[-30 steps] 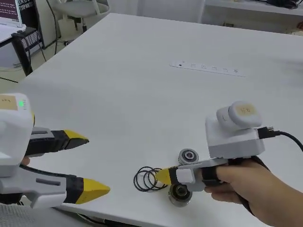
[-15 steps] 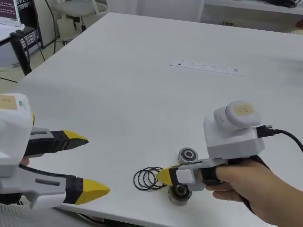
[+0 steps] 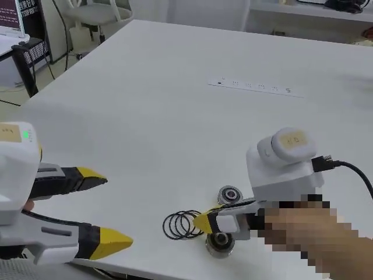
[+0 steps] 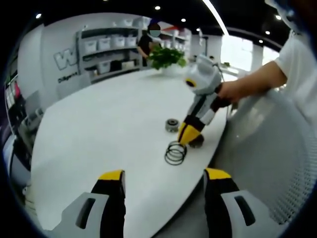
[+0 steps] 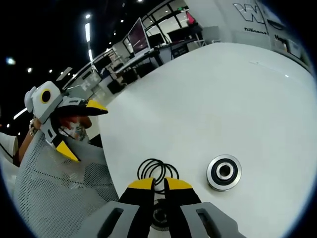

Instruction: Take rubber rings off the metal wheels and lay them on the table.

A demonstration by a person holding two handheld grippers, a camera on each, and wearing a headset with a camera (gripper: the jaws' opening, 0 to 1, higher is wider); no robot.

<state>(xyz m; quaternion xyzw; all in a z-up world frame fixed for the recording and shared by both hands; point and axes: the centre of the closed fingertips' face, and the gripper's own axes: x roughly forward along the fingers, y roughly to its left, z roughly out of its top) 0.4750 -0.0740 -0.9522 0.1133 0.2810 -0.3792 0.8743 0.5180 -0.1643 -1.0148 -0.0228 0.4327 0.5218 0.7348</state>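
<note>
Hovering over the near metal wheel [image 3: 220, 242], the right tool [image 3: 201, 221] is clenching its tips almost together at the edge of the rubber rings [image 3: 182, 225], which are lying piled on the worktop [image 3: 175, 105]. Whether it is pinching a ring cannot be told. The far wheel [image 3: 229, 194] is sitting just beside. The left tool [image 3: 119, 209] is idling released, well apart. Judged step: laying down a ring. Next: releasing, then checking both wheels for remaining rings.

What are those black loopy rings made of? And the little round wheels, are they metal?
The rings look like thin black rubber: dull, skinny loops lying flat and overlapping on the white table. The wheels look like metal, with a shiny silver-grey rim around a darker middle with a hole. That's only going by looks.
</note>
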